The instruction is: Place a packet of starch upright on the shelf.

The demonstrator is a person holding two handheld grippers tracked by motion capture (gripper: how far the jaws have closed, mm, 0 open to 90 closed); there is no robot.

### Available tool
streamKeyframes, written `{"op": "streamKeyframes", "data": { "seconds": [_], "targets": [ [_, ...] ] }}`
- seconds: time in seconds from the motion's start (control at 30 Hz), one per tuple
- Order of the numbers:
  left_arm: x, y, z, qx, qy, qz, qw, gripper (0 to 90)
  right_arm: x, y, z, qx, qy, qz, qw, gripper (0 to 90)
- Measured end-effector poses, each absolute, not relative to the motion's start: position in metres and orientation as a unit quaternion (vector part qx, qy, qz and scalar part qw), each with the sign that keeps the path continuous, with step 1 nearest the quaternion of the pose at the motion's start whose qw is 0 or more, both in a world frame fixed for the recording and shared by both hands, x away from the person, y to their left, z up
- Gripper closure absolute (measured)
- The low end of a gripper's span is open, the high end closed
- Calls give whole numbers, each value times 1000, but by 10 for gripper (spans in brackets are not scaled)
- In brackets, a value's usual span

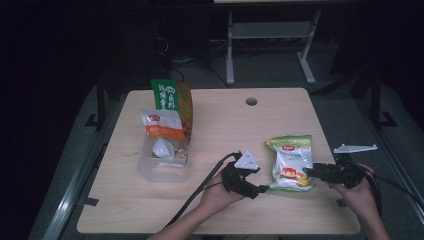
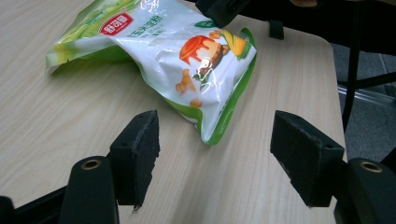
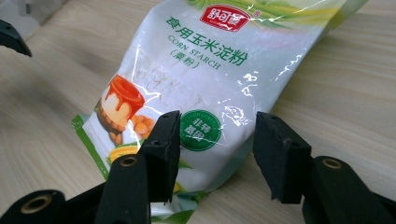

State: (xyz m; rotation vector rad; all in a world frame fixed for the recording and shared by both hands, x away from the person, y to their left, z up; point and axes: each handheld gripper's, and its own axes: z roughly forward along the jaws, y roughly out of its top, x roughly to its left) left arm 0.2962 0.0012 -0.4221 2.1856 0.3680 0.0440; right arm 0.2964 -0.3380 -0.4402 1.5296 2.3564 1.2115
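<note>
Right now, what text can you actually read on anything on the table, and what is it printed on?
"CORN STARCH" on the corn starch bag, under a line of green Chinese characters reading "食用玉米淀粉".
"(粟粉)" just below that.
"非转基因" in the bag's round green seal.
Red oval logo at the bag's top: white characters, too blurred to read surely.
Tall green packet behind the clear container: large characters, too small to read.
Orange-and-white packet: unreadable.

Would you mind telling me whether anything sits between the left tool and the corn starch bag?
Nothing visible does. The left tool is open, with bare table between its jaws and the bag; the bag's near corner points into the gap. The right tool, also open, meets the bag from the other side, one jaw over its lower edge.
</note>
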Motion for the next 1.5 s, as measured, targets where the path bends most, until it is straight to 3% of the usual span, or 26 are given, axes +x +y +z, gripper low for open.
{"op": "streamKeyframes", "data": {
  "seconds": [0.67, 1.07, 1.5],
  "targets": [
    [309, -15, -429, 884, 159, 15, 439, 315, 282, -334, -445, 498, 766, 405, 28, 584],
    [312, -30, -435, 885, 161, 9, 436, 321, 280, -327, -442, 489, 777, 396, 24, 526],
    [321, -36, -436, 880, 178, -4, 440, 297, 326, -338, -446, 537, 748, 388, 31, 438]
  ]
}}
